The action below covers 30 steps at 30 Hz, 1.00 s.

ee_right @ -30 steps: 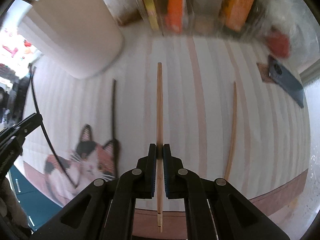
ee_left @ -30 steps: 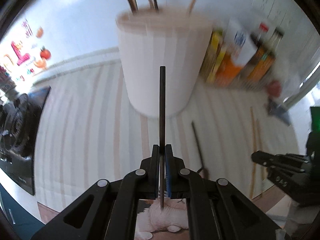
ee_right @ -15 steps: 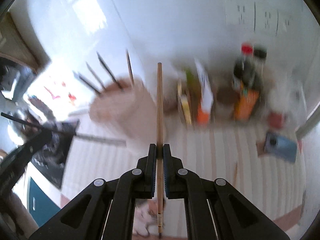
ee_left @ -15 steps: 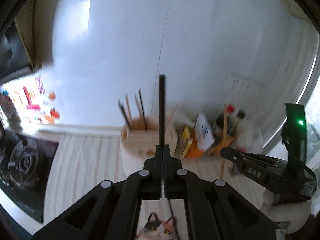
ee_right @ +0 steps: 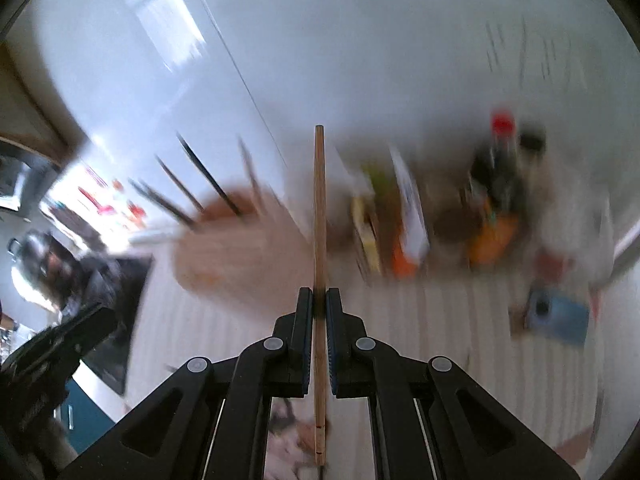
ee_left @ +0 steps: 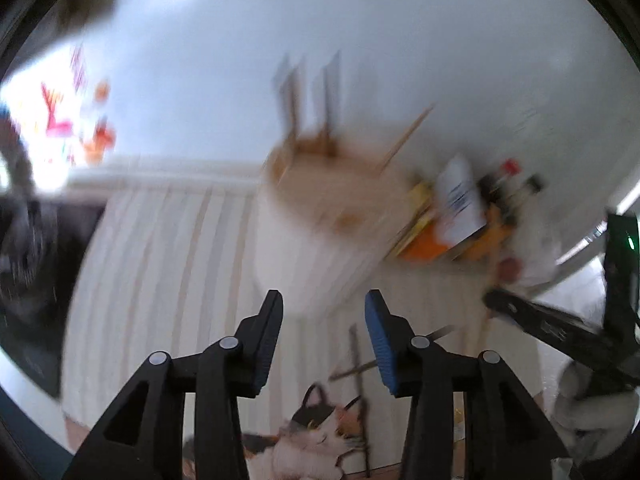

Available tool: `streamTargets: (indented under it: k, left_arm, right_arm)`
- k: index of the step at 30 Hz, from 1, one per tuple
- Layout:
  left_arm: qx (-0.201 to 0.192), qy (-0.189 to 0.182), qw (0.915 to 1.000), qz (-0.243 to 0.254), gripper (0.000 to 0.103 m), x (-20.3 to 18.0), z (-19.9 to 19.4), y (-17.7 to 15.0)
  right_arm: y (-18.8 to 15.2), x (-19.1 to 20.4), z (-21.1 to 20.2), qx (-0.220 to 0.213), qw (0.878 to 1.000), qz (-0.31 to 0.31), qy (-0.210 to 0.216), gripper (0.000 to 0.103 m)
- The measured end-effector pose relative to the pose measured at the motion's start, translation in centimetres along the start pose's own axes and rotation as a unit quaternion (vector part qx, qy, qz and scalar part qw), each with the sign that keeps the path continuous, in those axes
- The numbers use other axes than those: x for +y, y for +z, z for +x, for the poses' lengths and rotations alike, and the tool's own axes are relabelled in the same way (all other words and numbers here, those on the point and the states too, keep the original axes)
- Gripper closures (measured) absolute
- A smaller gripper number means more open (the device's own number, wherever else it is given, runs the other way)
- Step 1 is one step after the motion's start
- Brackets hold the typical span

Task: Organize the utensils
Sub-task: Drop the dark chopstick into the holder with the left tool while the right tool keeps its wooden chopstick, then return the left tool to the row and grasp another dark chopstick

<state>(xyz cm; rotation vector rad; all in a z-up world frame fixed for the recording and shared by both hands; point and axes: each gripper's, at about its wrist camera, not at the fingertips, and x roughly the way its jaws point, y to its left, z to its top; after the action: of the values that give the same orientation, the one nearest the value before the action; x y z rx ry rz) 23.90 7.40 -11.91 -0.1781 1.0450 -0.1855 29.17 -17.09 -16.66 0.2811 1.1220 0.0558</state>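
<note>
Beyond the left gripper (ee_left: 323, 300), the white holder (ee_left: 320, 240) is standing on the striped mat (ee_left: 160, 260), chopsticks leaning over its rim; the jaws are opening with nothing between them, and loose chopsticks (ee_left: 356, 364) are lying nearer. In the right wrist view, the right gripper (ee_right: 319, 300) is pinching a wooden chopstick (ee_right: 319, 208), its tip pointing past the holder's right edge toward the bottles (ee_right: 500, 176) by the far wall.

A striped mat (ee_right: 460, 320) with a cat picture (ee_left: 316, 440) covers the counter. 2 dark bottles (ee_right: 504, 176) and blurred packets (ee_left: 460, 200) stand by the wall; a blue phone (ee_right: 560, 316) lies nearby.
</note>
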Motion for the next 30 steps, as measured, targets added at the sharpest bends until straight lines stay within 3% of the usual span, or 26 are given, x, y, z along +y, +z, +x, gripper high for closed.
streamTargets:
  k: [4, 9, 16, 19, 24, 30]
  left_arm:
    - [0.064, -0.007, 0.9971, -0.041, 0.063, 2.5, 3.8, -4.2]
    - [0.070, -0.006, 0.9975, -0.002, 0.063, 1.3, 4.6, -7.6]
    - [0.037, -0.025, 0.9988, 0.019, 0.063, -2.5, 6.7, -5.6]
    - [0.035, -0.028, 0.9975, 0.054, 0.063, -5.4, 8.9, -4.1]
    - [0.095, 0.016, 0.9837, 0.152, 0.065, -10.2, 15.8, -3.7]
    - [0.145, 0.054, 0.9726, 0.173, 0.065, -9.4, 19.1, -5.0]
  right_arm:
    - [-5.4, -4.6, 5.4, 0.085, 0.995, 0.045, -0.025, 0.096]
    - [-8.8, -8.1, 7.9, 0.129, 0.988, 0.070, -0.049, 0.096]
    - [-9.2, -9.7, 8.3, 0.129, 0.987, 0.071, -0.068, 0.096]
    - [-8.9, -9.8, 8.5, 0.127, 0.987, 0.066, -0.077, 0.096]
    - [-8.9, -11.0, 9.3, 0.133, 0.984, 0.077, -0.091, 0.096]
    - [-9.5, -13.4, 8.7, 0.137, 0.980, 0.101, -0.101, 0.096]
